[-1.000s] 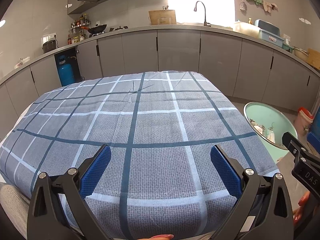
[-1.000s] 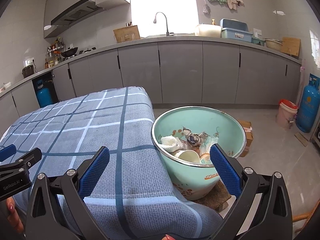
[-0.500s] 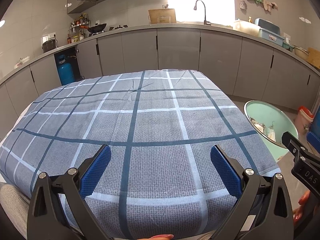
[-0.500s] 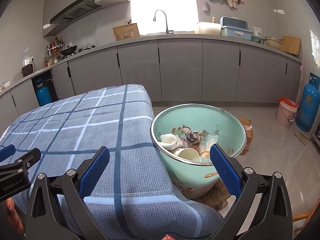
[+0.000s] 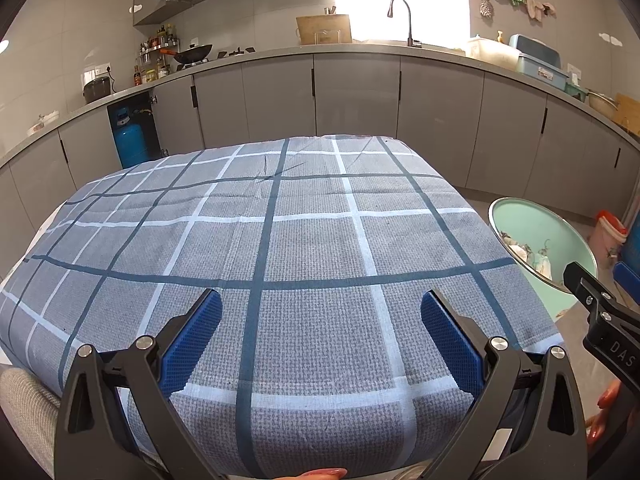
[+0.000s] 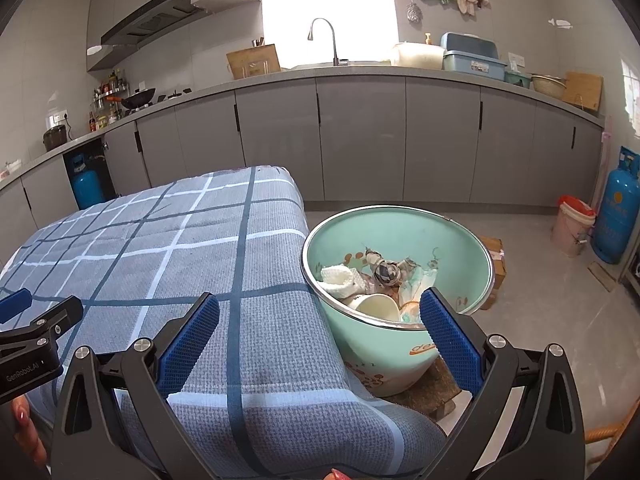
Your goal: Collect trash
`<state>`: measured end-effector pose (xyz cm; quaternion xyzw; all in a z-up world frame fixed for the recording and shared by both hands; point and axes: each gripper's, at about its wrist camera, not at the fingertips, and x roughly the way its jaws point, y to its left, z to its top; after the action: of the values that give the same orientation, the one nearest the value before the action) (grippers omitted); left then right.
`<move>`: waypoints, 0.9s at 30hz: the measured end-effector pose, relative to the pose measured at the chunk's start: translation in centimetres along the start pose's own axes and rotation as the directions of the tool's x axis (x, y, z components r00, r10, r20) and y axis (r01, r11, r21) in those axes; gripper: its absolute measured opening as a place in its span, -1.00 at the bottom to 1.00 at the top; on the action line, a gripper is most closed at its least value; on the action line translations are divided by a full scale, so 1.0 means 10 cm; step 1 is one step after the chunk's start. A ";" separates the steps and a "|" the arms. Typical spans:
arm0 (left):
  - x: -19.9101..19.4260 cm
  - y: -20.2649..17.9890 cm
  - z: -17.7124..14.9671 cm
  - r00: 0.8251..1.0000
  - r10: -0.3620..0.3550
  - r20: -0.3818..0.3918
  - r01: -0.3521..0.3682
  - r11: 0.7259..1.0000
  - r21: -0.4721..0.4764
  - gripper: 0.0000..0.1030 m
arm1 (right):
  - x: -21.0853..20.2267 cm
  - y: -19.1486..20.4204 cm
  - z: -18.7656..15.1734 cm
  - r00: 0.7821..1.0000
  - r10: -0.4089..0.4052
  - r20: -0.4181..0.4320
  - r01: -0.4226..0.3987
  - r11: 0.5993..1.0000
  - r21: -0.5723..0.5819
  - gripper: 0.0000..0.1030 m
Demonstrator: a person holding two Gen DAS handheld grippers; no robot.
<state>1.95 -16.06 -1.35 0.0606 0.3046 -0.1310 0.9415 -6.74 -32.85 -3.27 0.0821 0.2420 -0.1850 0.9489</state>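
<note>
While both tongs hang wide open with nothing between them, checked cloth surface (image 5: 312, 248) fills the left view, mint basin (image 6: 460, 248) sits just beside its right edge, trash (image 6: 384, 276) piled inside it, left tongs (image 5: 320, 340) over cloth, right tongs (image 6: 320, 332) straddling cloth edge and basin.

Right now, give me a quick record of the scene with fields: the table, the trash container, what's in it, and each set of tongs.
table: covered by a grey-blue checked cloth, no loose trash visible on it
trash container: mint-green basin, beside the table's right edge, resting on a low brown block
contents: white crumpled paper, paper cup, crumpled wrappers
left tongs: open, holding nothing, over the near cloth
right tongs: open, holding nothing, straddling the table edge and basin
</note>
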 end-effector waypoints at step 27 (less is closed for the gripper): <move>0.01 -0.03 -0.03 1.000 -0.016 -0.004 0.016 1.000 0.010 0.90 | 0.02 0.00 0.00 1.000 0.000 -0.007 0.000 1.000 -0.009 0.92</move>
<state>1.80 -16.34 -1.65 0.0634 0.3064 -0.1399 0.9394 -6.62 -32.91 -3.41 0.0782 0.2462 -0.1837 0.9484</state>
